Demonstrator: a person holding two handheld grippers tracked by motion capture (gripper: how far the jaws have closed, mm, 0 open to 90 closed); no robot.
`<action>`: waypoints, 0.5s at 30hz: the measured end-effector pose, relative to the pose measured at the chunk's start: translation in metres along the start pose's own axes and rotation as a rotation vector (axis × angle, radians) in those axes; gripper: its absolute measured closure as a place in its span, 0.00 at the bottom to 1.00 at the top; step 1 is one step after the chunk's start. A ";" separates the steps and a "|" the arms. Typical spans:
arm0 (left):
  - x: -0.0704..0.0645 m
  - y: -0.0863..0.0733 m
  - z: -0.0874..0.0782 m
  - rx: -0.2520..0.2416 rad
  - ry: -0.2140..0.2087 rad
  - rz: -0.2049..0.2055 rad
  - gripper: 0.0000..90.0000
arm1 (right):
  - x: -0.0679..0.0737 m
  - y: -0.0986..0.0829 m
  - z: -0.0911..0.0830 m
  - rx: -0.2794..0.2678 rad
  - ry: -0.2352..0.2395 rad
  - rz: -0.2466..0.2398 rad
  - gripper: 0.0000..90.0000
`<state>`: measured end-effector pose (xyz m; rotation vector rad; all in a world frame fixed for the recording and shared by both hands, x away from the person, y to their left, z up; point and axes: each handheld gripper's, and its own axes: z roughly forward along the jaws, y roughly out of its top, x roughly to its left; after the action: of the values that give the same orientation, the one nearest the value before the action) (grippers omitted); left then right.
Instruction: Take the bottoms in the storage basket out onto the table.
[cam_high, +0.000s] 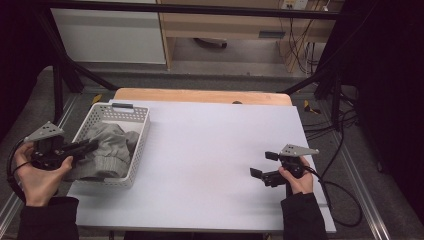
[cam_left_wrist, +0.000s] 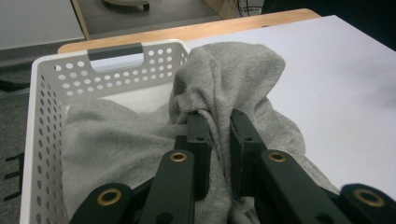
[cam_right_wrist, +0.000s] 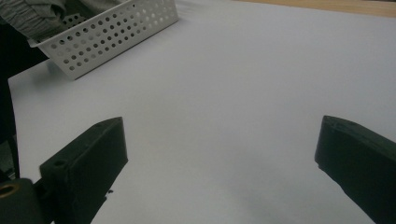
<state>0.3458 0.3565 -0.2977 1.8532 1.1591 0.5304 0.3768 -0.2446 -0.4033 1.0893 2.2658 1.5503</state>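
Being pinched on a thin fold by the left gripper (cam_left_wrist: 218, 122), the garment (cam_left_wrist: 140, 140) risks slipping or dragging the basket (cam_left_wrist: 37, 93); the right gripper (cam_right_wrist: 219, 144) is being held with jaws apart over the worktop (cam_right_wrist: 243, 70).

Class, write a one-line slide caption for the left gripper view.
Left gripper pinches a fold of grey garment bunched in the white perforated basket on the white table.

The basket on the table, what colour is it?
White, with perforated sides and a grey handle; the basket shows best in the left gripper view.
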 end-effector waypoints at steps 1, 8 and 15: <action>0.000 0.000 -0.001 -0.006 0.001 0.000 0.89 | 0.000 0.000 0.000 0.000 -0.001 0.001 0.03; -0.001 0.004 -0.006 -0.024 -0.002 0.005 0.90 | 0.000 0.000 0.000 0.003 0.000 -0.001 0.03; -0.001 0.006 -0.009 -0.027 -0.006 0.004 0.90 | 0.000 0.000 0.000 -0.002 0.002 -0.002 0.03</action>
<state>0.3417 0.3588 -0.2879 1.8332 1.1388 0.5407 0.3766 -0.2442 -0.4027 1.0852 2.2655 1.5524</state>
